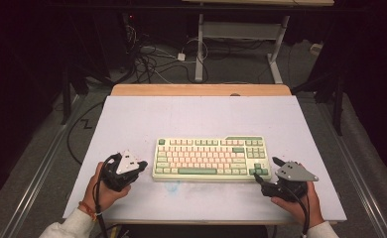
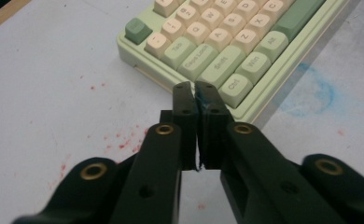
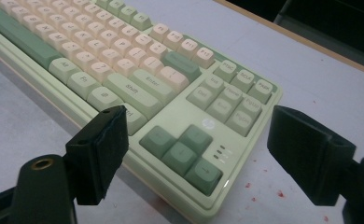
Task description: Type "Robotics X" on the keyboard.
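Observation:
A pale green keyboard [image 1: 211,157] with cream and green keys lies flat in the middle of the white table top [image 1: 181,119]. My left gripper [image 1: 143,166] rests just off its left end, jaws shut with nothing between them. In the left gripper view the closed gripper [image 2: 195,91] points at the keyboard's [image 2: 227,42] near left corner by the Ctrl key. My right gripper [image 1: 267,169] is at the keyboard's right front corner, open. In the right gripper view the open gripper [image 3: 199,135] frames the arrow keys of the keyboard [image 3: 124,70], with the jaws apart from it.
Red specks [image 2: 124,140] and a blue smudge [image 2: 320,93] mark the table. A wooden edge [image 1: 201,89] runs along the far side. Beyond it, cables [image 1: 152,59] lie on the floor by a white desk leg [image 1: 199,49]. Bare table lies behind the keyboard.

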Tool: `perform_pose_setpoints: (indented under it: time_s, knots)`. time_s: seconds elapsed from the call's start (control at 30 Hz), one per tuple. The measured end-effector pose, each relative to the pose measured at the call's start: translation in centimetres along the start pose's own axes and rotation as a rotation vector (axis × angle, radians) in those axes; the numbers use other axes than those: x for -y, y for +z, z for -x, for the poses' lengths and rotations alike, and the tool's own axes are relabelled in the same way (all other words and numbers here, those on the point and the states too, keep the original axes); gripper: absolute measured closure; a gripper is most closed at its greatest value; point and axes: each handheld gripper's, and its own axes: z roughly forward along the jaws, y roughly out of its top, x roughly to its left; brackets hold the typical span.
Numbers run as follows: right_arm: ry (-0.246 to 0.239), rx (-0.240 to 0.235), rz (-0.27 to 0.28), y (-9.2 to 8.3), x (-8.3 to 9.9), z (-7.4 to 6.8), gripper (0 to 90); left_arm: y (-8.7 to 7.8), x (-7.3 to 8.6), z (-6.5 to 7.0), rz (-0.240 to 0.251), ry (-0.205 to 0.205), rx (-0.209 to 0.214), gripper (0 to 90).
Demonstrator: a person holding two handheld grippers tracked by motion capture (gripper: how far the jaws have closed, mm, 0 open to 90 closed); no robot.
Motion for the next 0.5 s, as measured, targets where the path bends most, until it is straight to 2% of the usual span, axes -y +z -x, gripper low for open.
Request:
perform_pose_setpoints:
  time_s: [0.07, 0.33, 0.5]
  knots:
    - [-0.008, -0.004, -0.003, 0.1, 0.0, -0.1, 20.7, 0.3, -0.6, 0.0, -0.007, 0.007, 0.024, 87.4]
    - [-0.014, -0.011, -0.008, 0.2, 0.0, -0.3, 20.7, 1.5, -3.0, -0.1, -0.01, 0.017, 0.059, 87.4]
    - [-0.021, -0.015, -0.021, 0.4, 0.1, -0.4, 20.8, 2.6, -4.6, 0.0, -0.01, 0.028, 0.099, 87.4]
